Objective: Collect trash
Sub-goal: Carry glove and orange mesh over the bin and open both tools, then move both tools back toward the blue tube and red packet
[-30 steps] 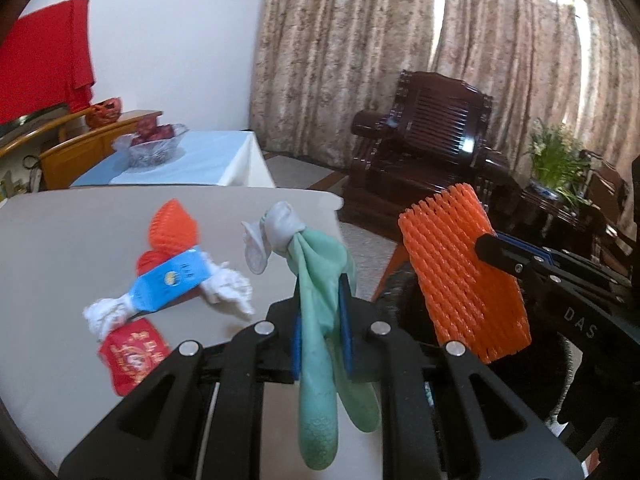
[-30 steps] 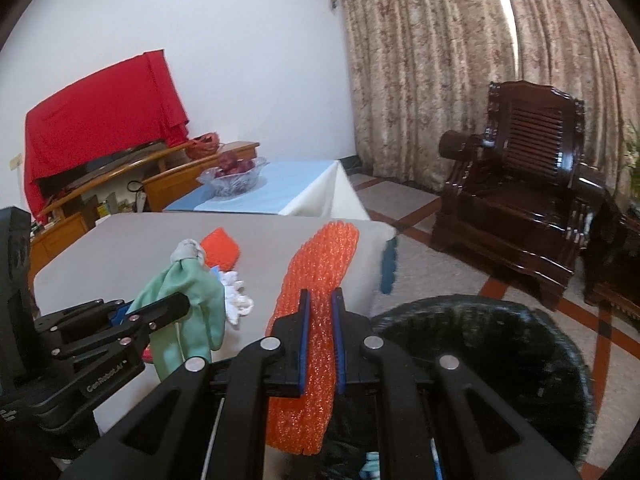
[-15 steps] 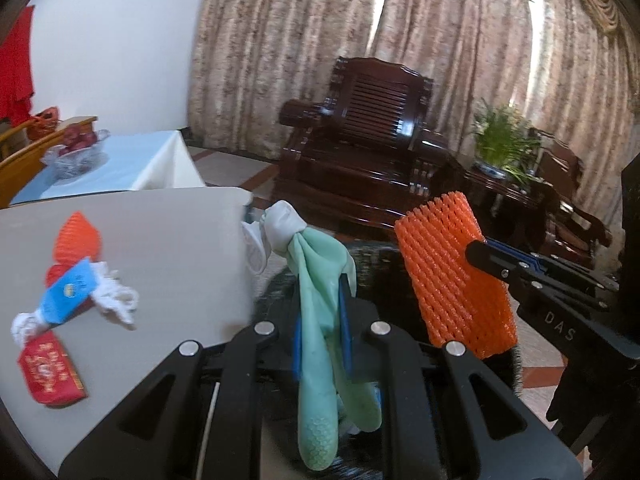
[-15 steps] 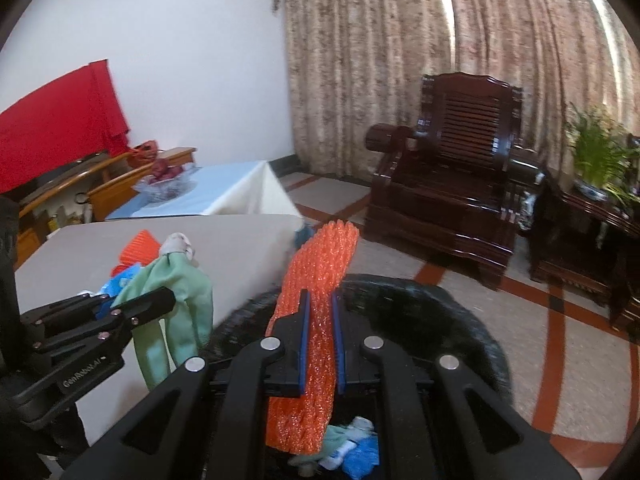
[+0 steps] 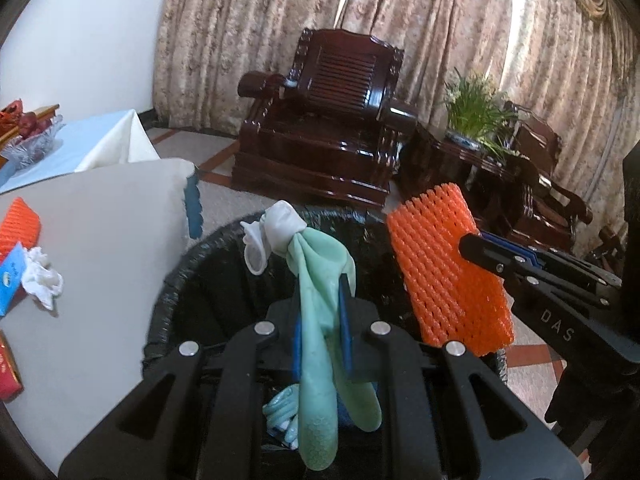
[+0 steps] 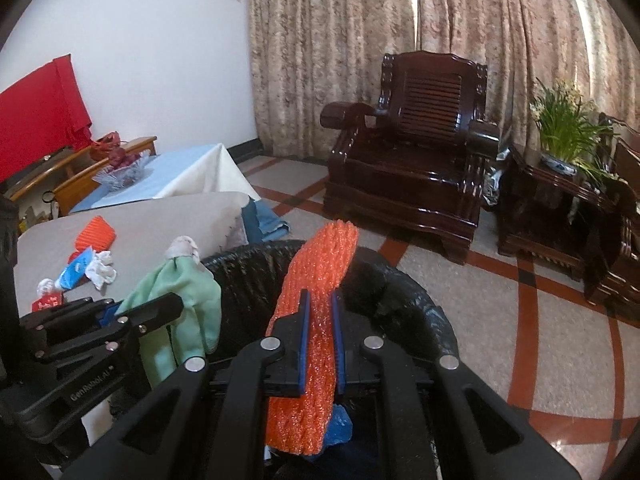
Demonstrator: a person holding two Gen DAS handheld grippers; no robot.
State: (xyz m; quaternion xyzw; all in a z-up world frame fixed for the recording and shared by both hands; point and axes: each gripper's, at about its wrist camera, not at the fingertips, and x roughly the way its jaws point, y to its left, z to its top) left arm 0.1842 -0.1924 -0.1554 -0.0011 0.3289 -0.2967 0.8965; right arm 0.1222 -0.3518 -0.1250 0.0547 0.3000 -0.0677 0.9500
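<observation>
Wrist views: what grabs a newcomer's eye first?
The orange foam net, clamped upright in the right gripper over the black-lined trash bin. Beside it, the left gripper pinches a pale green rubber glove hanging over the same bin. Behind, on the grey table, wrappers and another orange net are left, with a dark carved wooden armchair by the curtains.

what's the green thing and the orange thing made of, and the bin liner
Green glove: looks like thin rubber or latex, limp and matte, with a dimpled fingertip texture.
Orange sleeve: looks like foam netting, the fruit-wrap kind, judging by its open raised mesh and soft matte surface.
Bin liner: probably thin black plastic film, crinkled and glossy where it folds over the rim.
</observation>
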